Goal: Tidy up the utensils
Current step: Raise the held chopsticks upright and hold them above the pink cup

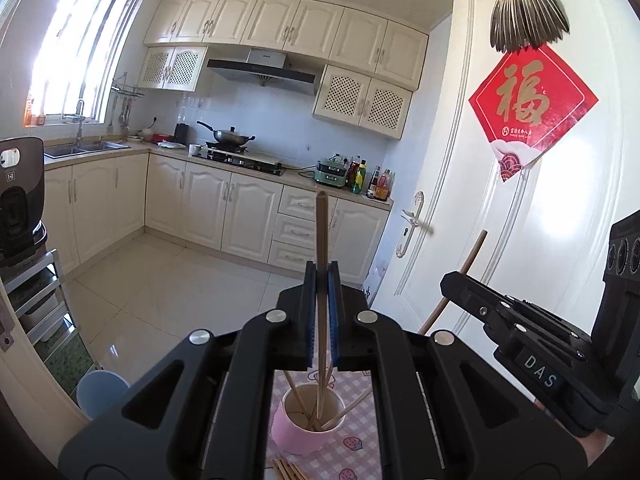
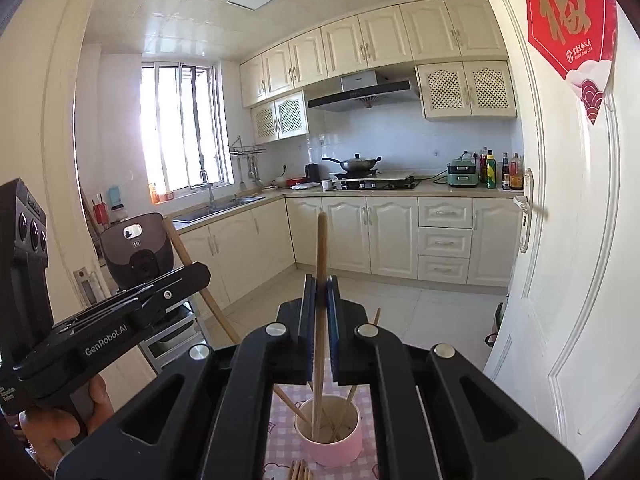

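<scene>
Here, taking the pink cup (image 1: 298,426) as the landmark: it stands upright on the worktop (image 1: 360,432), which wears a pink checked cloth, and several wooden chopsticks lean inside it. Nearer than the cup, at the bottom edge of both views, a loose bundle of chopsticks (image 1: 290,472) lies flat on the cloth.

Directly above the cup, the left hand-held gripper (image 1: 322,280) is pressed together on one chopstick (image 1: 321,240), pinching it between blue pads; the stick stands nearly upright, its lower end down inside the cup and its upper end rising past the fingertips.

In the right wrist view the right hand-held gripper (image 2: 320,292) is likewise closed on a single chopstick (image 2: 321,248), held nearly upright with its lower end inside the cup (image 2: 330,432). A hand (image 2: 48,428) grips the other tool's handle left of the cup.

Beyond the cup lie a tiled floor (image 1: 160,288), cream kitchen cabinets (image 1: 224,208) and a wok (image 1: 230,135) on the stove.
</scene>
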`<act>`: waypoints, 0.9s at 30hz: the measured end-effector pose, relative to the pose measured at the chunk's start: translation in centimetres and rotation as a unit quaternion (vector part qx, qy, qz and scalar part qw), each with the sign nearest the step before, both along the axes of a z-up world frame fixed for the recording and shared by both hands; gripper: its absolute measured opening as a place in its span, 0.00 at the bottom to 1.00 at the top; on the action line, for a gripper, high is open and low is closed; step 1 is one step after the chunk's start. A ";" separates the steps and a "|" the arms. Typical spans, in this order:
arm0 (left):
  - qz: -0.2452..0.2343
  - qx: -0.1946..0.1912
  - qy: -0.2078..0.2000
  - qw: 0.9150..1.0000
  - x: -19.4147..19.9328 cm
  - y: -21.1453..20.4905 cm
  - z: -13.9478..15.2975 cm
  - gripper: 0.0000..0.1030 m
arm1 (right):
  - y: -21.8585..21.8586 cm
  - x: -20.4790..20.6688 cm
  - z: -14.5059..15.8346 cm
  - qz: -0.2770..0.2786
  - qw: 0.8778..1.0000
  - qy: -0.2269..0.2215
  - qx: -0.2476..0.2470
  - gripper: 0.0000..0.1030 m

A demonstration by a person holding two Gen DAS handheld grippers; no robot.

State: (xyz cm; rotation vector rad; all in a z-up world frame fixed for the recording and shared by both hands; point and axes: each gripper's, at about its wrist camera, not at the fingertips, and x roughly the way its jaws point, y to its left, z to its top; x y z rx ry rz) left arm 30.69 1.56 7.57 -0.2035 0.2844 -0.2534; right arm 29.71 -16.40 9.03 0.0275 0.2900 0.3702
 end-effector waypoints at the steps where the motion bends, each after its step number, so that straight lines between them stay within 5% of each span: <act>1: 0.004 0.009 0.001 1.000 0.3 -0.4 -0.4 0.05 | 0.0 0.2 -0.5 0.000 1.000 0.004 -0.004 0.04; 13: -0.012 0.044 0.058 0.997 2.7 -1.9 -5.6 0.05 | 0.8 2.4 -6.1 0.003 0.997 0.072 -0.017 0.04; 27: -0.034 0.019 0.091 0.995 3.1 -0.5 -8.0 0.05 | 0.7 2.2 -7.5 -0.003 0.996 0.091 -0.019 0.04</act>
